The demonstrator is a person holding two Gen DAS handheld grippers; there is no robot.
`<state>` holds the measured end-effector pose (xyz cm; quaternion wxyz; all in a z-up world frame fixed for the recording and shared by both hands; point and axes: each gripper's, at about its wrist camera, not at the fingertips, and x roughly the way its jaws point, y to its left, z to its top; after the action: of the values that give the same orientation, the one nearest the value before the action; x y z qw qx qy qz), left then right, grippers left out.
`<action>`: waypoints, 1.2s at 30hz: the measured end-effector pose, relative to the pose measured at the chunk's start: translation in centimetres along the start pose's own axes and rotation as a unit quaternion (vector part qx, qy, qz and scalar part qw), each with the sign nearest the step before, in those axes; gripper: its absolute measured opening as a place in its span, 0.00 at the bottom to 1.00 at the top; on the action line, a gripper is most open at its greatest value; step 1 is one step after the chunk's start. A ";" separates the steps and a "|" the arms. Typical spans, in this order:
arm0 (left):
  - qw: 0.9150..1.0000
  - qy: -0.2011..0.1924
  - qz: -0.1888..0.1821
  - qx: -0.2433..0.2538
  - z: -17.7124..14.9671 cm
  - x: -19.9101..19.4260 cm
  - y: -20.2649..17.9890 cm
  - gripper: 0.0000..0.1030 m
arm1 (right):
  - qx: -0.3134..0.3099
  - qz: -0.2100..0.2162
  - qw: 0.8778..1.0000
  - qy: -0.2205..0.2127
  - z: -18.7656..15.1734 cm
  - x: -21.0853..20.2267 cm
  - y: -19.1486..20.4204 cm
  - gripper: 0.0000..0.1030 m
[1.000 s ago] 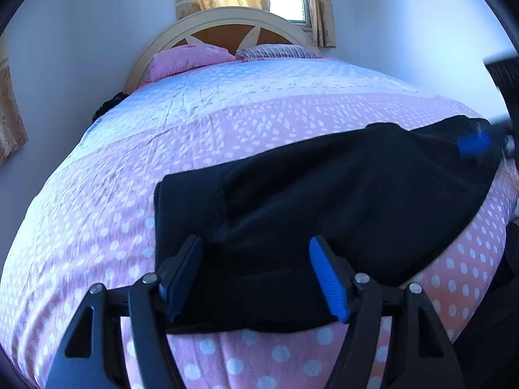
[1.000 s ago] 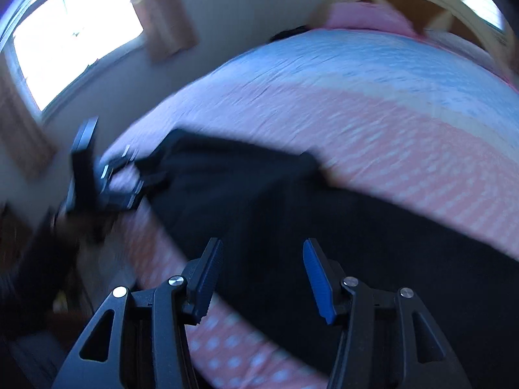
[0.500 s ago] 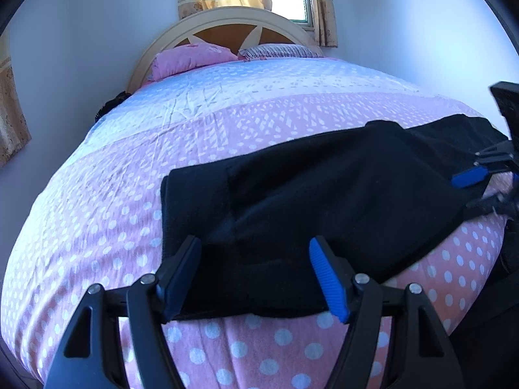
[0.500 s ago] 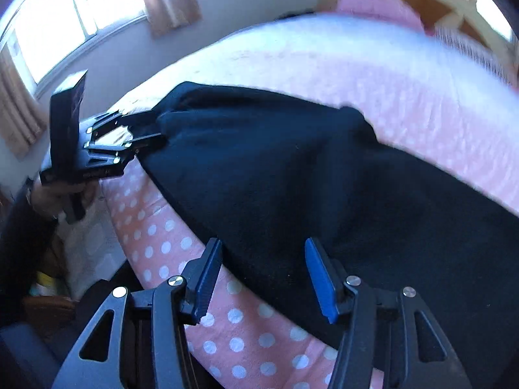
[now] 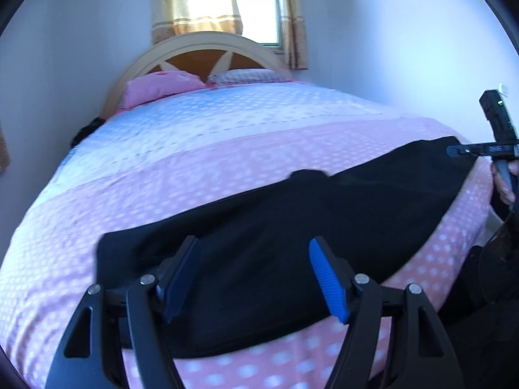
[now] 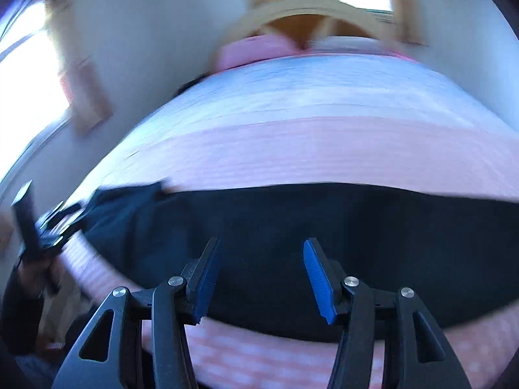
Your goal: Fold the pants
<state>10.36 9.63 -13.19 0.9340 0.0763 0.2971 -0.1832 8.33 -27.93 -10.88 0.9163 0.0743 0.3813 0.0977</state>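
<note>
Black pants [image 5: 324,214] lie stretched lengthwise along the near edge of the pink dotted bed cover [image 5: 162,175]. My left gripper [image 5: 254,243] hovers open over their left end with nothing between its blue pads. In the same view my right gripper [image 5: 460,150] shows edge-on at the pants' far right end, held by a hand [image 5: 506,188]. The right wrist view is blurred: my right gripper [image 6: 261,243] stands open over the pants [image 6: 324,220], and my left gripper [image 6: 65,220] sits at their left end.
Two pillows [image 5: 159,90] lie against the arched headboard [image 5: 201,48] at the far end, under a curtained window [image 5: 256,9]. White walls close in on both sides. A dark object [image 5: 87,131] sits at the bed's far left edge.
The right wrist view has swung from looking left along the bed edge to facing the headboard, now blurred. My left gripper has shifted slightly over the pants' left end. Both grippers stay open.
</note>
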 end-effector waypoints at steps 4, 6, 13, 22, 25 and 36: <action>0.999 0.023 0.015 0.018 0.4 1.9 -2.0 0.73 | 0.057 -0.076 0.995 -0.022 -0.2 -2.0 -6.5 0.52; 0.999 0.040 0.016 0.012 0.2 3.1 -2.2 0.73 | 0.094 -0.101 0.990 -0.016 -0.5 -2.2 -9.2 0.53; 0.996 0.075 0.033 -0.024 -1.1 5.0 -1.5 0.80 | 0.091 -0.135 0.986 0.019 -2.7 -0.7 -11.4 0.52; 0.995 0.078 0.045 -0.038 -1.6 5.1 -1.3 0.89 | 0.055 -0.142 0.988 0.030 -3.8 -0.7 -10.8 0.53; 0.995 0.082 0.049 -0.038 -1.3 5.2 -1.3 0.89 | 0.080 -0.112 0.990 0.022 -3.7 -1.5 -11.9 0.53; 0.996 0.071 0.050 -0.030 1.2 4.5 -2.9 0.89 | 0.114 -0.101 0.988 -0.021 -3.5 -3.4 -13.5 0.53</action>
<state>13.27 5.28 -14.93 0.9205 0.0762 0.3637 -0.1211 5.14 -41.61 -13.78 0.9148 0.1419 0.3758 -0.0409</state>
